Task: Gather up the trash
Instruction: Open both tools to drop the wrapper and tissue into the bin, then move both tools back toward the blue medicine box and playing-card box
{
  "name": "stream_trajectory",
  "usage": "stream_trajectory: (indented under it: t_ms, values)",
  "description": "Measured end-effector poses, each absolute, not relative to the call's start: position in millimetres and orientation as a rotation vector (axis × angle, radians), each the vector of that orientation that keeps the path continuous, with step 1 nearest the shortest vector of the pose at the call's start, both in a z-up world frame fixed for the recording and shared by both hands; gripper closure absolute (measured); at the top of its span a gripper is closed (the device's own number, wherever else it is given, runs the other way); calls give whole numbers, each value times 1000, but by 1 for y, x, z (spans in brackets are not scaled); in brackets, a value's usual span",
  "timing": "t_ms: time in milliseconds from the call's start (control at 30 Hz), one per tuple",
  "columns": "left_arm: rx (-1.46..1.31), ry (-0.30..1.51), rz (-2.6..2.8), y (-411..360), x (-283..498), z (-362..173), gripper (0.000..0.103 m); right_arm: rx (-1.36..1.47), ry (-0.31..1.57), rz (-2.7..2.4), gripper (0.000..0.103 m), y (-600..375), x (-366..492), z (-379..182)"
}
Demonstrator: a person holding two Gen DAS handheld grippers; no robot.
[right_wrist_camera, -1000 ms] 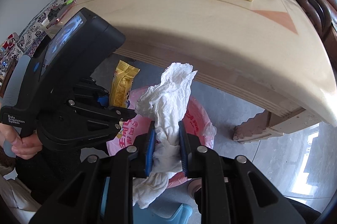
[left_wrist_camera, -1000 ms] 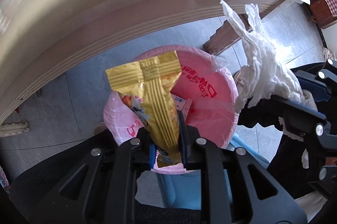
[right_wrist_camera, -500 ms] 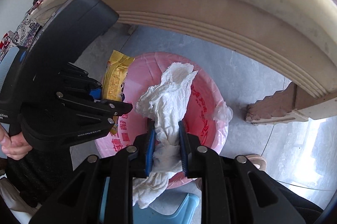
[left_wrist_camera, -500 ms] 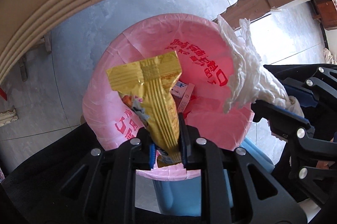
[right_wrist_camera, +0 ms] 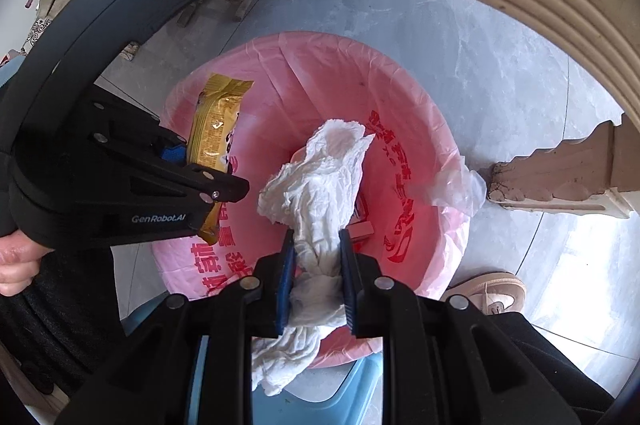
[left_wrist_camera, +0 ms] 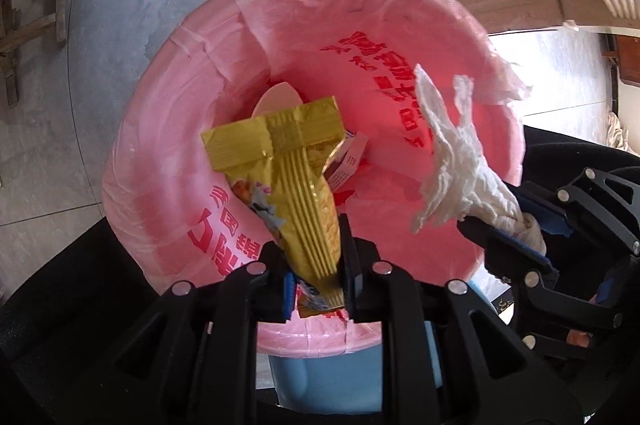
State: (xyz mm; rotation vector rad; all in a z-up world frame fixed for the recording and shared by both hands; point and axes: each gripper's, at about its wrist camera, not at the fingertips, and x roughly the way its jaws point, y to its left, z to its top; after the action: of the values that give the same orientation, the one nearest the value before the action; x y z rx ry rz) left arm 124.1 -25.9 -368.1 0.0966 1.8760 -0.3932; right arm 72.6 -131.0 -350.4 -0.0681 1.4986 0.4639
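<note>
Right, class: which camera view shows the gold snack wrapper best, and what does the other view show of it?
The left wrist view: the gold snack wrapper stands centred, clamped by the left gripper above the pink bin liner. The right wrist view shows the wrapper from the side, its lower part hidden by that gripper.

Both wrist views look steeply down, close above the shared pink-lined bin [left_wrist_camera: 168, 145]

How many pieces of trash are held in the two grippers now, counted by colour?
Gold: 1, the snack wrapper in the left gripper.
White: 1, the crumpled tissue in the right gripper.
Total: 2, both over the pink-lined bin.
</note>
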Motion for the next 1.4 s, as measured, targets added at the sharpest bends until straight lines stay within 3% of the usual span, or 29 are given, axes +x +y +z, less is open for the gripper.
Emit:
stream_trajectory:
  t_ms: [300, 367, 400, 433, 567, 1100, 1333, 1400]
  values:
    - [136, 1926, -346, -30, 117, -394, 85, -38, 1539, 476, 79, -131, 77, -364]
    - [158, 1950, -338, -29, 115, -399, 67, -26, 1543, 475, 72, -133, 79, -366]
    - [156, 1966, -339, -30, 115, -402, 43, -19, 1543, 471, 65, -134, 79, -367]
    - [164, 1963, -335, -27, 114, -403, 33, -23, 1543, 461, 61, -135, 80, -366]
    - [172, 1938, -310, -25, 116, -398, 25, -22, 1548, 446, 52, -136, 80, -367]
    - [205, 1837, -283, -28, 116, -364, 24, -95, 1479, 451, 46, -130, 70, -344]
    - [142, 1730, -296, -17, 103, -293, 24, -75, 1356, 536, 46, -136, 55, -279]
    - [139, 1658, -295, -15, 98, -252, 24, -72, 1279, 577, 33, -141, 49, -243]
